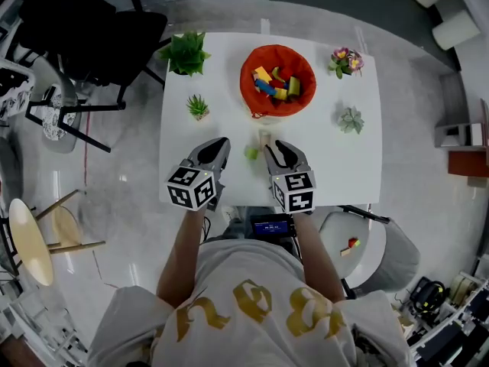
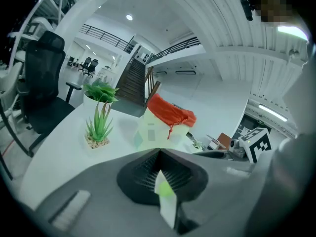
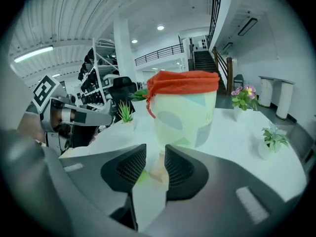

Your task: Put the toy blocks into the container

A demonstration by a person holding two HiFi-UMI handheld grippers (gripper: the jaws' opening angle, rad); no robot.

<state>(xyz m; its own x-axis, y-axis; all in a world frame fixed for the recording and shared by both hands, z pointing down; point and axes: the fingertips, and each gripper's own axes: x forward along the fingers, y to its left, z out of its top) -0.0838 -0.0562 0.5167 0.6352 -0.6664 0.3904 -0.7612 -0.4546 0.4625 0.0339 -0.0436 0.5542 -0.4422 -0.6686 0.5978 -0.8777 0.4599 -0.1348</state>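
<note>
The container (image 1: 248, 66), pale with a red rim, stands at the table's far middle with several coloured blocks inside; it also shows as the container (image 2: 168, 113) and the container (image 3: 183, 88). A small green block (image 1: 250, 153) and a pale wooden block (image 1: 264, 138) lie on the table in front of it. My right gripper (image 1: 272, 148) is open, and the wooden block (image 3: 158, 172) sits in the gap of the right gripper (image 3: 156, 157), with the green block (image 3: 140, 177) just to its left. My left gripper (image 1: 221, 145) is shut and empty, left of the green block.
Four small potted plants stand around the container: a leafy plant (image 1: 186, 52), a spiky plant (image 1: 198, 107), a flowering plant (image 1: 345, 61) and a succulent (image 1: 351, 119). A black office chair (image 1: 92, 29) stands off the table's left side. Both grippers hover near the table's front edge (image 1: 252, 203).
</note>
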